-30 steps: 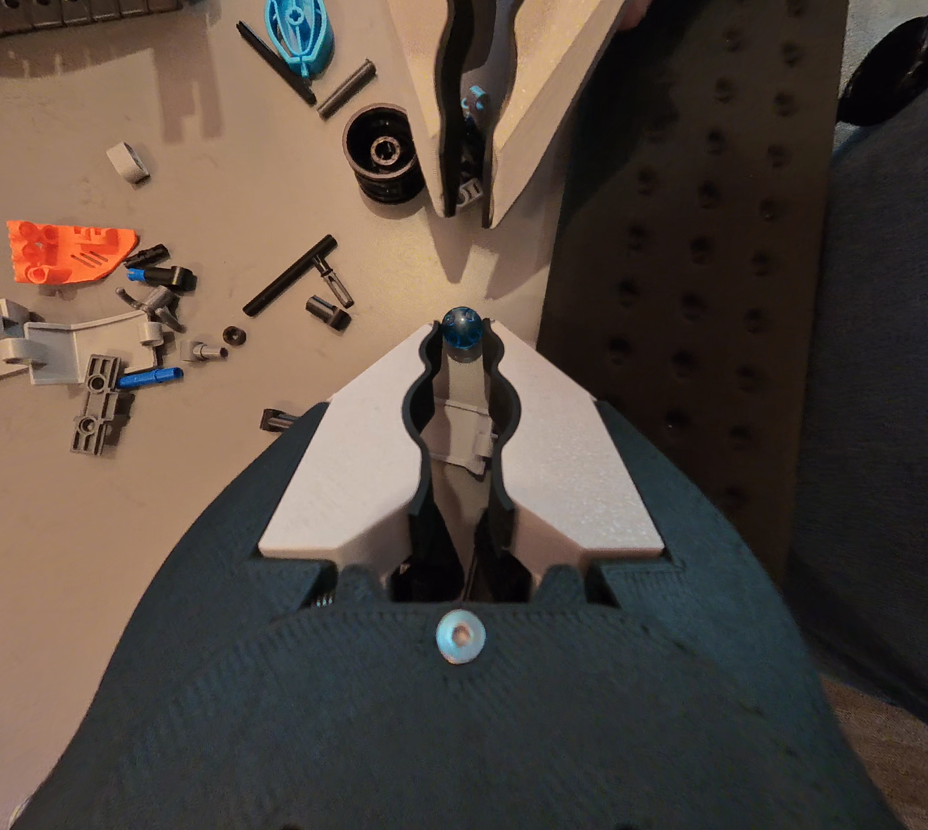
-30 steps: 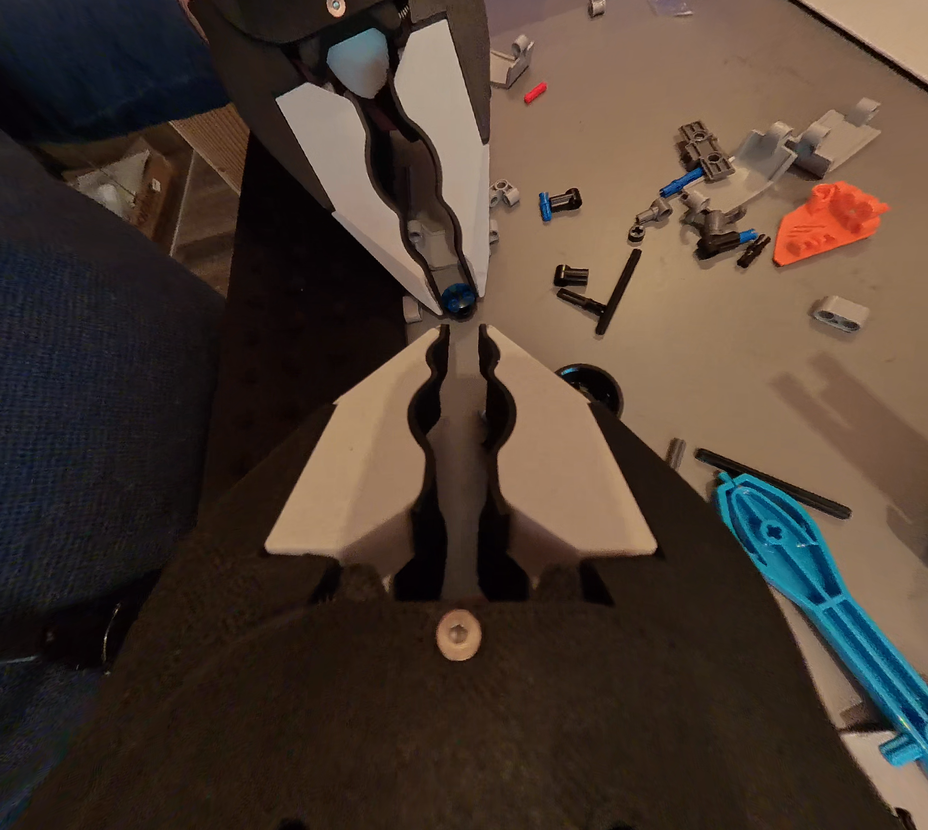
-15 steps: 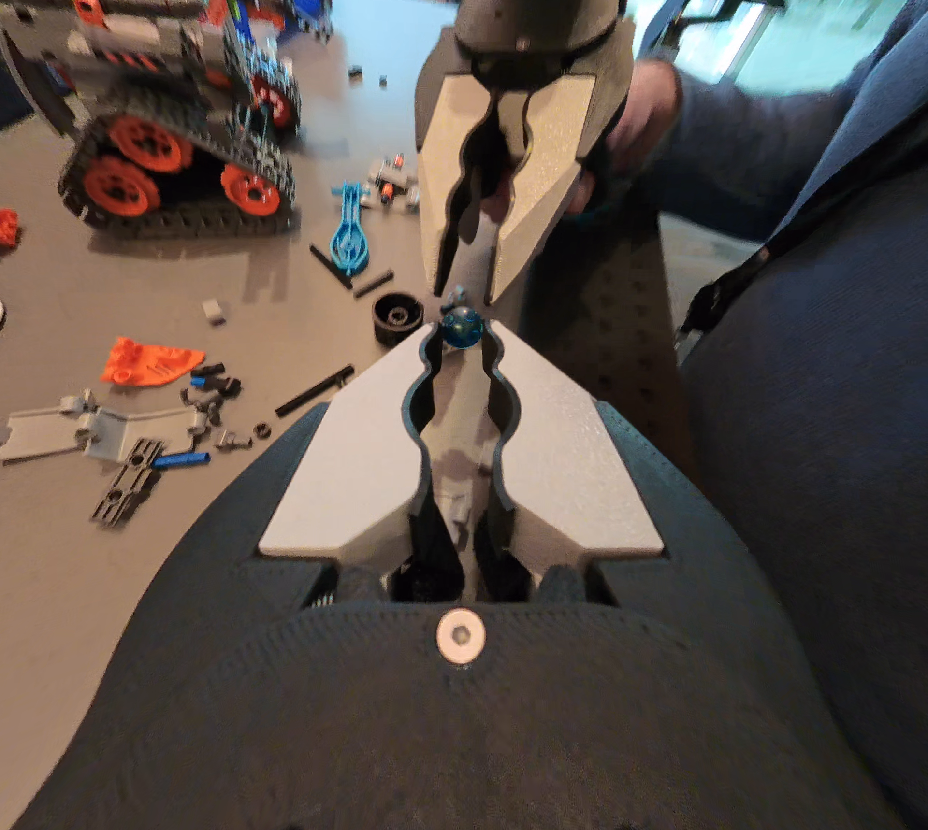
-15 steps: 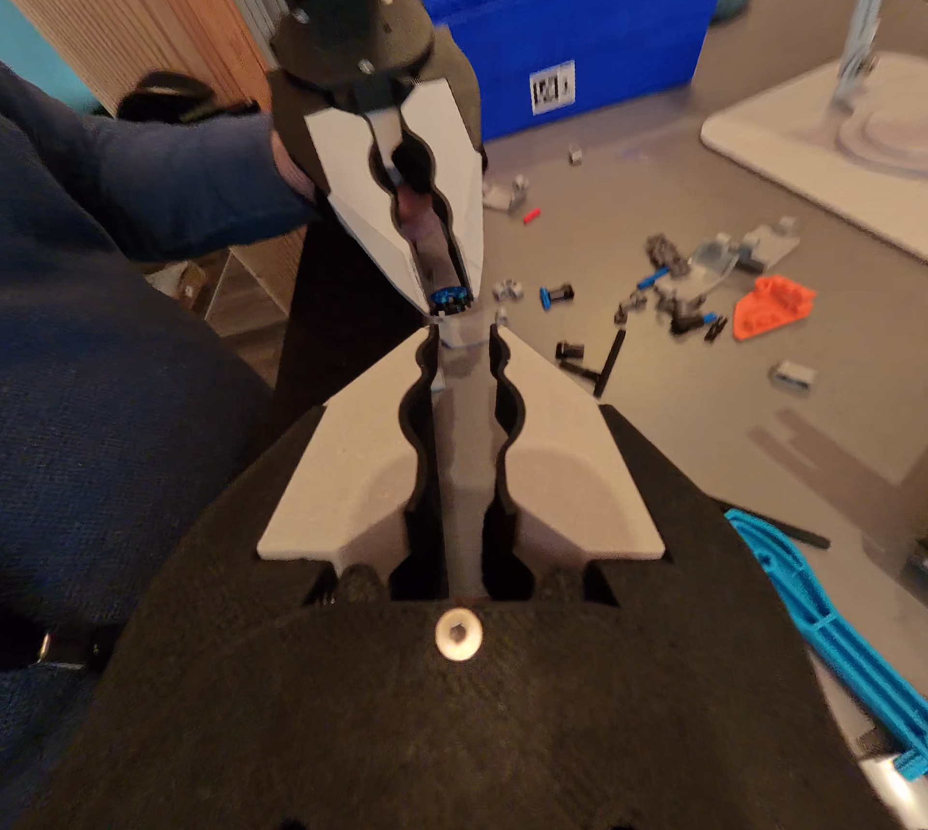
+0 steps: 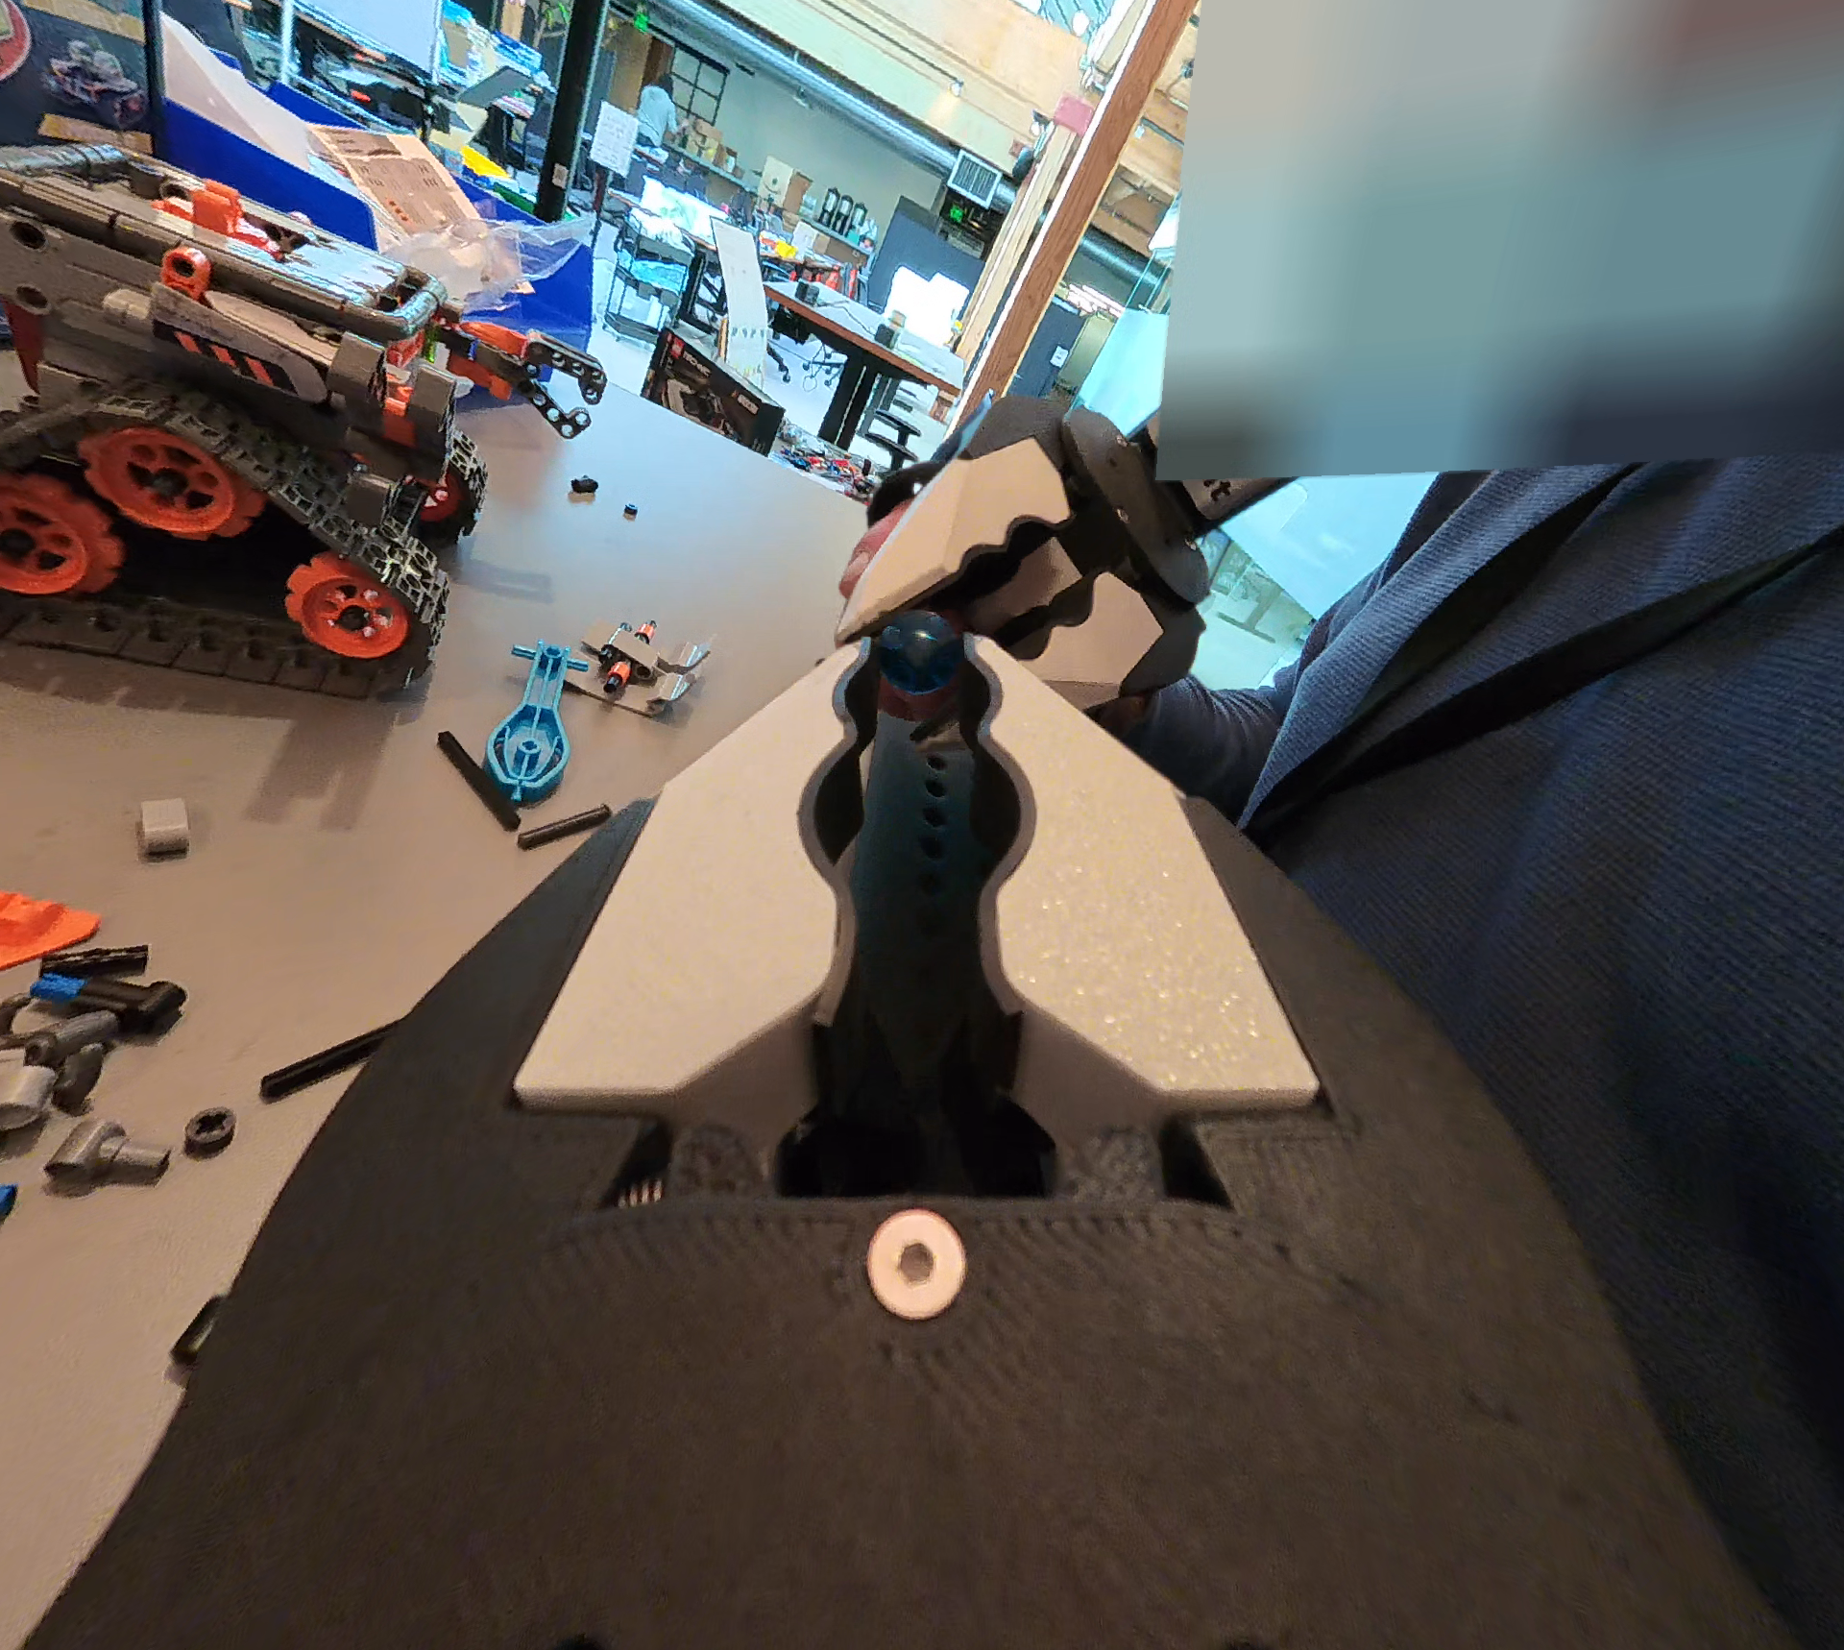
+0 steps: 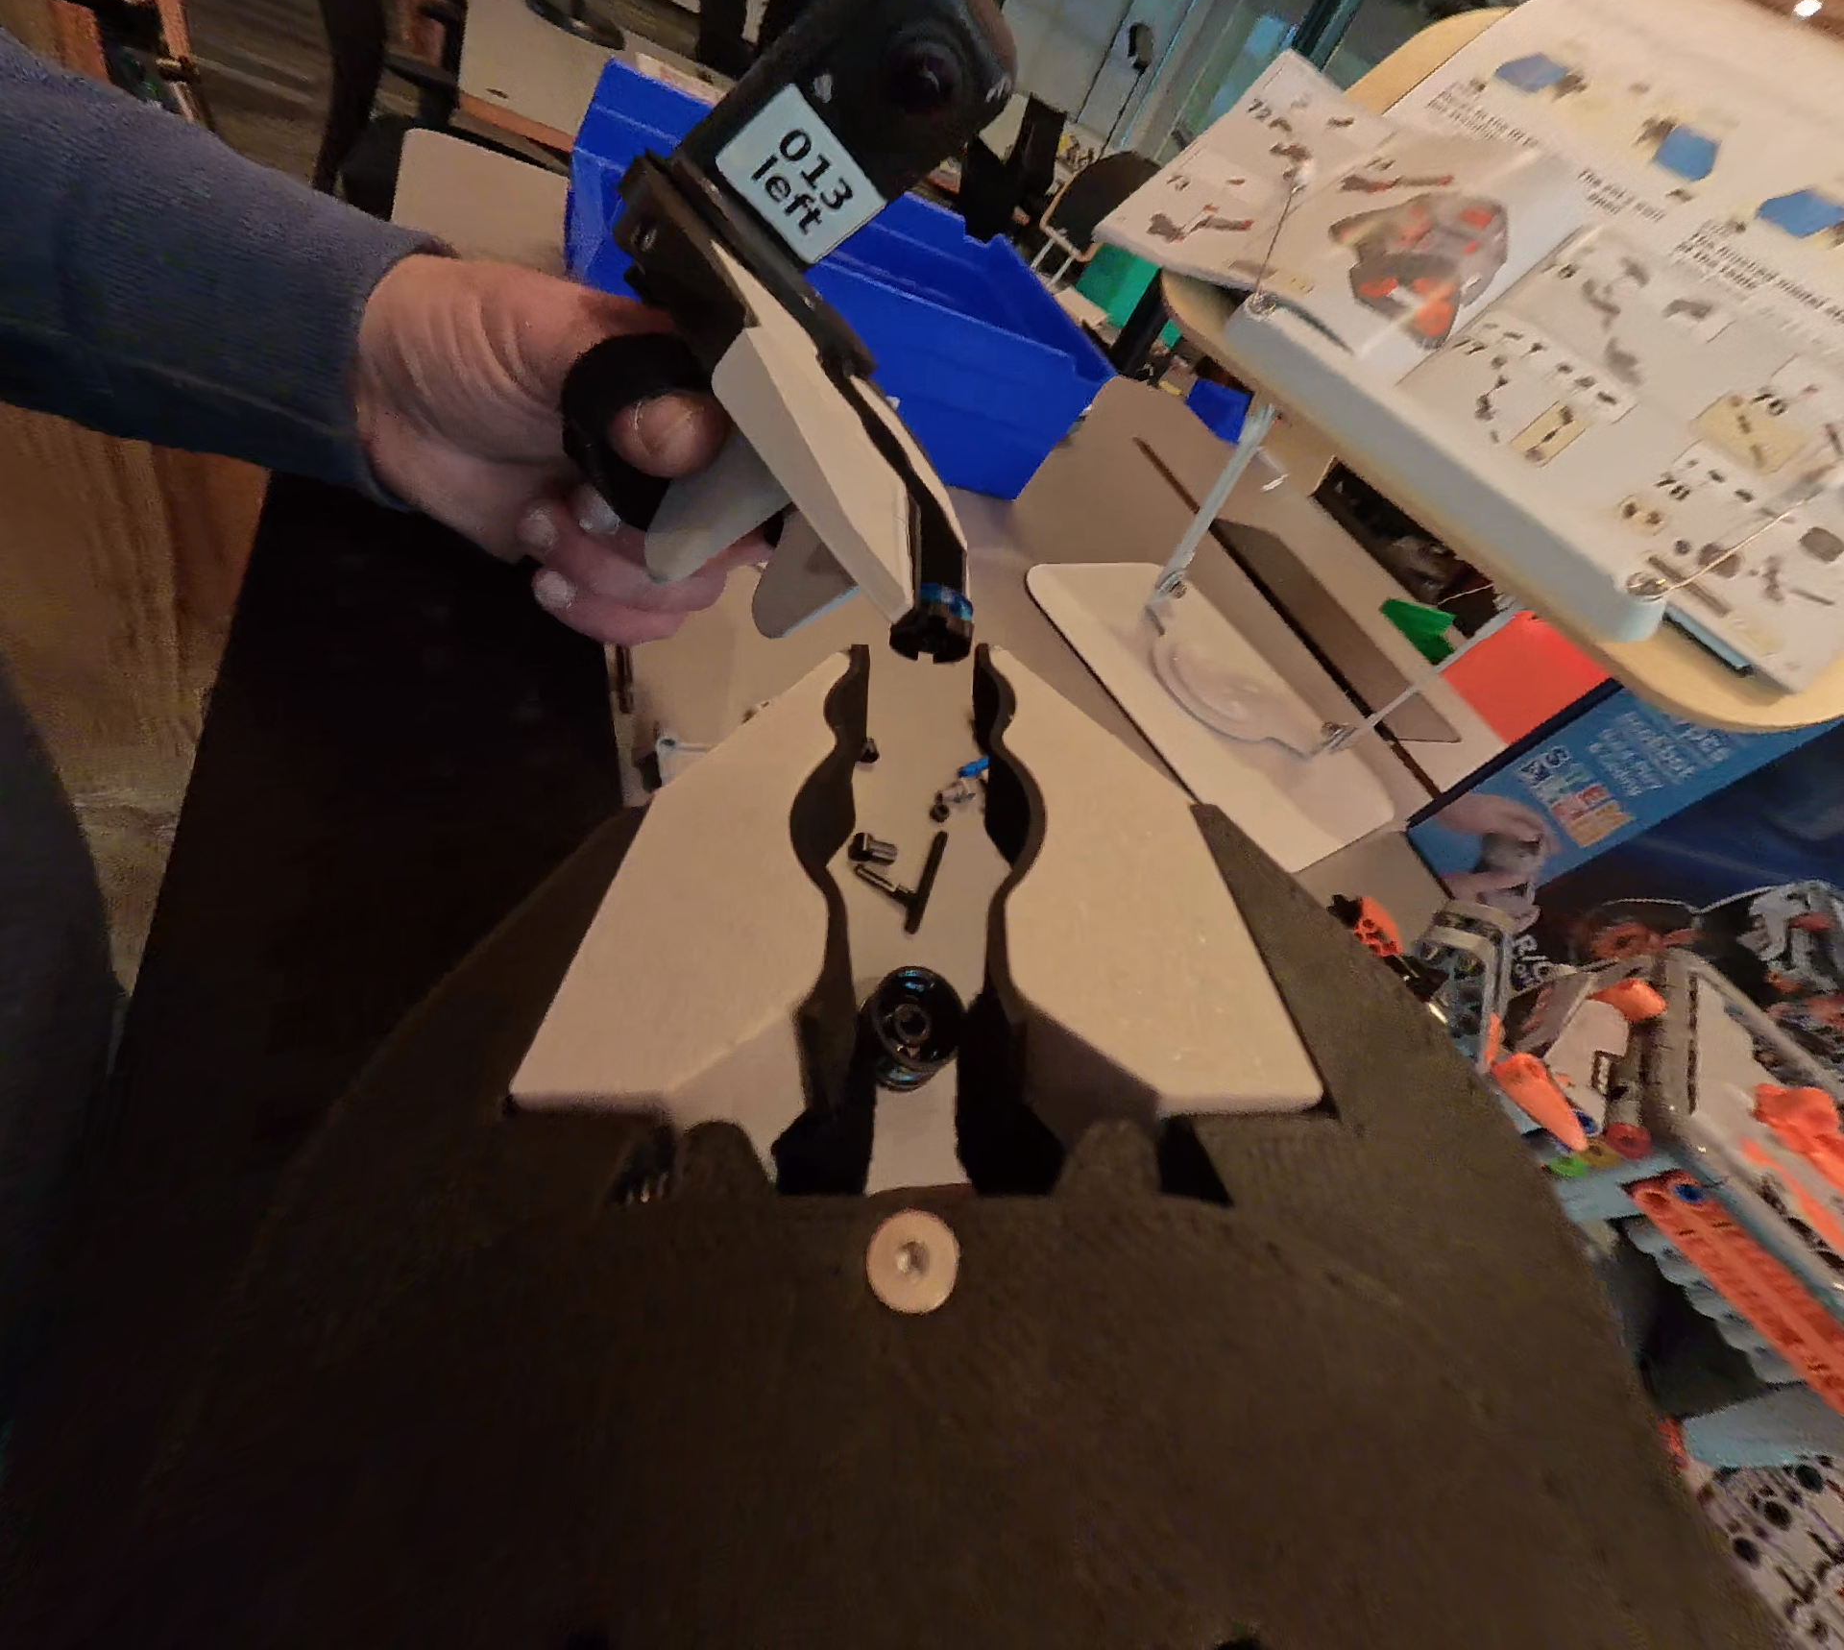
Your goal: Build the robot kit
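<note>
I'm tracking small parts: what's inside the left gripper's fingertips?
A small blue ball-ended piece sits pinched at the left gripper tips; its lower end is hidden between the fingers.

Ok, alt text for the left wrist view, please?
The left claw is shut on a small blue ball part, with the right claw almost touching it. Behind, a grey table holds a tracked orange-wheeled model and loose pieces.
</note>
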The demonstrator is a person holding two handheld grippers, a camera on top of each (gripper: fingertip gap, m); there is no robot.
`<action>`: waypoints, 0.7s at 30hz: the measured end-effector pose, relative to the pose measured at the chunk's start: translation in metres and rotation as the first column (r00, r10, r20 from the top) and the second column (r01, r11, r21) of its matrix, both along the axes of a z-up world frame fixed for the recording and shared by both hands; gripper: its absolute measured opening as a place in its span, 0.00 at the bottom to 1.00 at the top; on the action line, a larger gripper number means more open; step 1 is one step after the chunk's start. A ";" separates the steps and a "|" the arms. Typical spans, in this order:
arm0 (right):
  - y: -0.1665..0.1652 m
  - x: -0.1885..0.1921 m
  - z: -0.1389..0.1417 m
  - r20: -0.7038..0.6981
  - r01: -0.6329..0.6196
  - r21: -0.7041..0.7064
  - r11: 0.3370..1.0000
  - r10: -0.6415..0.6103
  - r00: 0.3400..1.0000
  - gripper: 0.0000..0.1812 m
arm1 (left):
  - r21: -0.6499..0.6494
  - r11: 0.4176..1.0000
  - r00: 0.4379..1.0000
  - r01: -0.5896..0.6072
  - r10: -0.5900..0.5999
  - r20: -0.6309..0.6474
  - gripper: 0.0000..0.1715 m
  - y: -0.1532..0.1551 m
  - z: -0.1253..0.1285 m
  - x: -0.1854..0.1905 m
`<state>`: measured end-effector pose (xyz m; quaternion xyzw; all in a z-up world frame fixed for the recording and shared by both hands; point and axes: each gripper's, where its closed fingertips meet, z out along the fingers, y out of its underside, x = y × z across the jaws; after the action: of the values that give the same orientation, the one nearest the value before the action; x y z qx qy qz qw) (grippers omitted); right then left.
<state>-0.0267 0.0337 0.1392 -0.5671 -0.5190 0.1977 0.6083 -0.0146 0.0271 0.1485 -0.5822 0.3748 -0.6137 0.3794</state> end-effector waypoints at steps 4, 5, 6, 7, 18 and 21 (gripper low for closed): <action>0.001 0.002 0.006 -0.003 0.036 0.062 0.997 -0.036 0.999 0.09 | -0.028 1.000 0.999 0.000 0.001 0.035 0.08 0.000 0.003 0.004; 0.001 0.002 0.007 -0.005 0.041 0.071 0.997 -0.041 0.999 0.08 | -0.032 0.999 0.999 0.005 -0.004 0.037 0.08 -0.001 0.003 0.005; 0.002 0.003 0.008 -0.007 0.047 0.078 0.996 -0.047 0.999 0.07 | -0.035 0.999 0.999 0.006 -0.005 0.040 0.08 -0.001 0.003 0.006; 0.002 0.003 0.008 -0.008 0.052 0.084 0.995 -0.051 0.999 0.07 | -0.039 0.999 0.999 0.004 -0.002 0.045 0.08 -0.001 0.004 0.007; 0.003 0.009 -0.006 0.027 0.003 -0.019 1.000 -0.002 1.000 0.07 | -0.047 0.999 0.999 -0.027 0.028 0.027 0.07 0.007 0.002 0.000; 0.005 0.010 -0.031 0.138 -0.018 -0.140 0.990 0.037 0.990 0.08 | -0.030 0.997 0.993 -0.067 0.064 -0.097 0.07 0.013 -0.013 -0.008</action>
<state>-0.0166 0.0387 0.1085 -0.6132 -0.5533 0.2011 0.5267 -0.0230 0.0403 0.1358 -0.6292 0.3632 -0.5784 0.3711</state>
